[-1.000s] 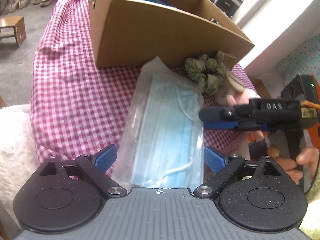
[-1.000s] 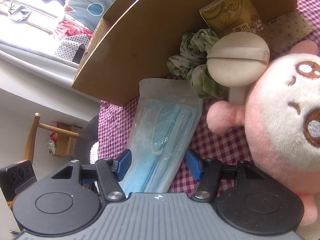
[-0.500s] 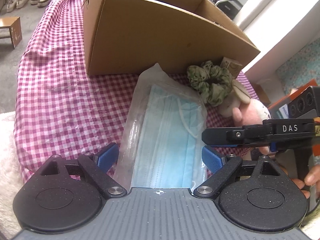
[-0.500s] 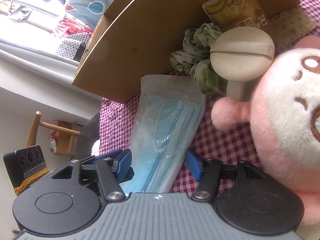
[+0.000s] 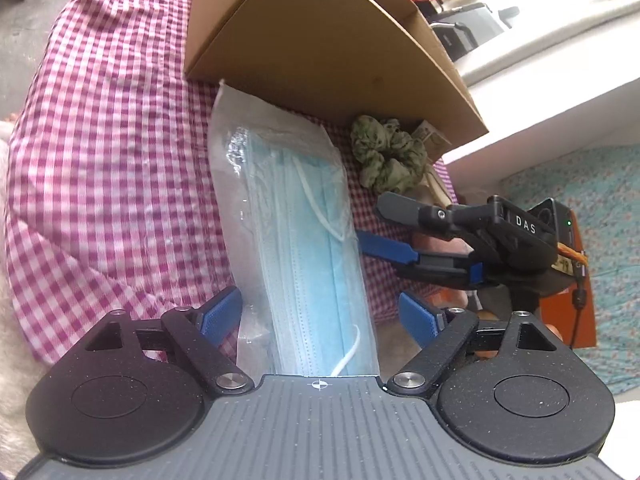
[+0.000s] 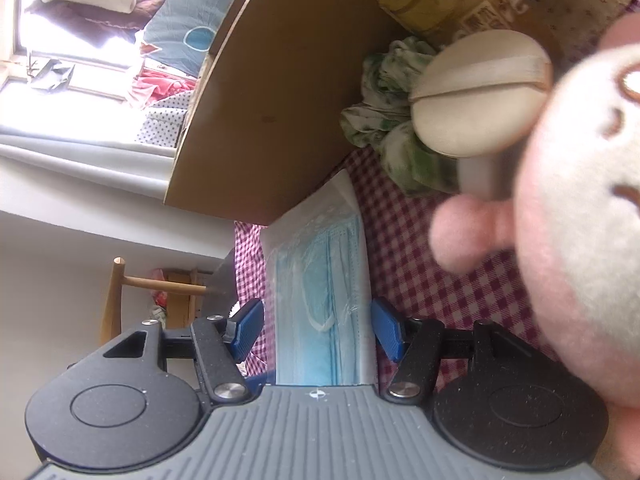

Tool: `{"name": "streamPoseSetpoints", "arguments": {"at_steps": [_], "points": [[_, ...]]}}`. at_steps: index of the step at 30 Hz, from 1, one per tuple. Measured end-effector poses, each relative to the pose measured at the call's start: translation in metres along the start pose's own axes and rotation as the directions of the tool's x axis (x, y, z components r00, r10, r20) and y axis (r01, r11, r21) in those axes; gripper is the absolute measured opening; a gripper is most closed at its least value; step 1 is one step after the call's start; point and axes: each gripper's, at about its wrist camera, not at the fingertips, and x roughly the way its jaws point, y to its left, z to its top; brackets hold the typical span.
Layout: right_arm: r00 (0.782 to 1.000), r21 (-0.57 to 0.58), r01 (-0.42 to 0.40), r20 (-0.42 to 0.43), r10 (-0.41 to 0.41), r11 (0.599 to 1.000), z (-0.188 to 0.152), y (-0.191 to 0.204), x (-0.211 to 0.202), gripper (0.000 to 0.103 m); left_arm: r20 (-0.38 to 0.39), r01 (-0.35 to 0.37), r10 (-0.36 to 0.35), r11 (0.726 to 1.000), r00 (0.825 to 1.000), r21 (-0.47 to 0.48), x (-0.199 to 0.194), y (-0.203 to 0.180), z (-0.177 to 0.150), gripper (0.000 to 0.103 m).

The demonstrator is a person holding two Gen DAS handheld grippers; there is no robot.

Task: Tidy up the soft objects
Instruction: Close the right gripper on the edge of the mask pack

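A pack of blue face masks (image 5: 304,216) in a clear bag lies on the red checked cloth (image 5: 112,152), its far end against the cardboard box (image 5: 320,52). My left gripper (image 5: 320,314) straddles the pack's near end. Its jaws are closing, and the blue pads stand just clear of the bag on both sides. In the left wrist view my right gripper (image 5: 370,220) sits at the pack's right edge, one finger above the other. The right wrist view shows the right gripper (image 6: 318,330) open, with the pack (image 6: 320,280) lying between and beyond its pads.
A green scrunchie (image 6: 384,120), a beige powder puff (image 6: 476,92) and a yellow tissue pack (image 6: 452,4) lie by the box wall. A pink plush toy (image 6: 580,208) fills the right. The cloth's edge drops away at the left; a wooden chair (image 6: 120,292) stands beyond.
My left gripper has rolled and sunk closer to the mask pack, and its jaws have narrowed. The right gripper has rolled too, and the plush toy now looms larger beside it.
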Motion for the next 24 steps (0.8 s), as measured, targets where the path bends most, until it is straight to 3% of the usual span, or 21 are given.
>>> {"name": "streamPoseSetpoints", "arguments": {"at_steps": [5, 9, 14, 16, 19, 24], "points": [[0.999, -0.055, 0.043, -0.021, -0.044, 0.998, -0.007, 0.009, 0.007, 0.062, 0.035, -0.039, 0.039, 0.999, 0.999, 0.013, -0.003, -0.004, -0.005, 0.073], [0.998, -0.099, 0.062, -0.026, -0.065, 0.993, -0.013, 0.017, 0.008, 0.058, 0.061, -0.103, 0.099, 0.992, 0.993, 0.073, 0.008, -0.017, -0.003, 0.057], [0.998, -0.155, 0.057, 0.014, -0.056, 0.986, -0.017, 0.027, 0.003, 0.035, 0.083, -0.142, 0.133, 0.983, 0.988, 0.118, 0.013, -0.03, -0.003, 0.038], [0.997, -0.181, 0.075, 0.029, -0.071, 0.981, -0.018, 0.031, 0.002, 0.034, 0.101, -0.154, 0.142, 0.98, 0.985, 0.123, 0.012, -0.03, -0.003, 0.026], [0.996, -0.174, 0.085, 0.019, -0.083, 0.981, -0.019, 0.029, 0.005, 0.034, 0.119, -0.166, 0.154, 0.982, 0.981, 0.094, 0.009, -0.025, 0.0, 0.017], [0.997, -0.11, 0.077, -0.01, -0.078, 0.991, -0.019, 0.017, 0.005, 0.035, 0.132, -0.171, 0.165, 0.985, 0.977, 0.037, 0.006, -0.01, 0.001, 0.012]]}}
